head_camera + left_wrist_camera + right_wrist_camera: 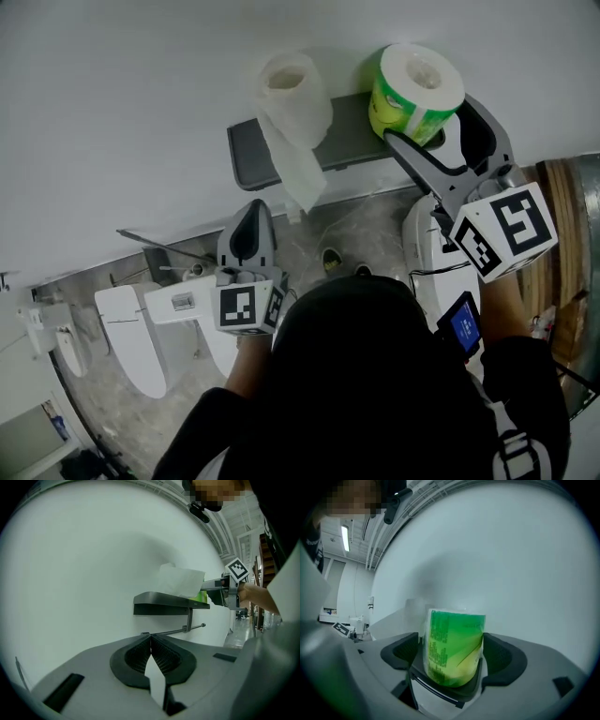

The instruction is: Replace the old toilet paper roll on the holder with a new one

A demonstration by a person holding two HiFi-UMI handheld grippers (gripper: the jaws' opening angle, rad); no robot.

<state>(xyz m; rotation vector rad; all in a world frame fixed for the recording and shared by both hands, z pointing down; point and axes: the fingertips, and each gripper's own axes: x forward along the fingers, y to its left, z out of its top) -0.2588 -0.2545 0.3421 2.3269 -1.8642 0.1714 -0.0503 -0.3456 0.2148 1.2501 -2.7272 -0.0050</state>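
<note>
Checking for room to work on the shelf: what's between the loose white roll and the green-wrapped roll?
Nothing: the head view shows only bare shelf between the white roll and the green-wrapped roll.

Grey left claw (250,208) and right claw (427,118), black-and-white marker cubes (502,230), black top (375,394)

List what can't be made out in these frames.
- Green roll print: right gripper view, blurred.
- White strip in the shut left gripper: left gripper view, can't tell what it is.
- White roll base: left gripper view, hidden by shelf.
</note>
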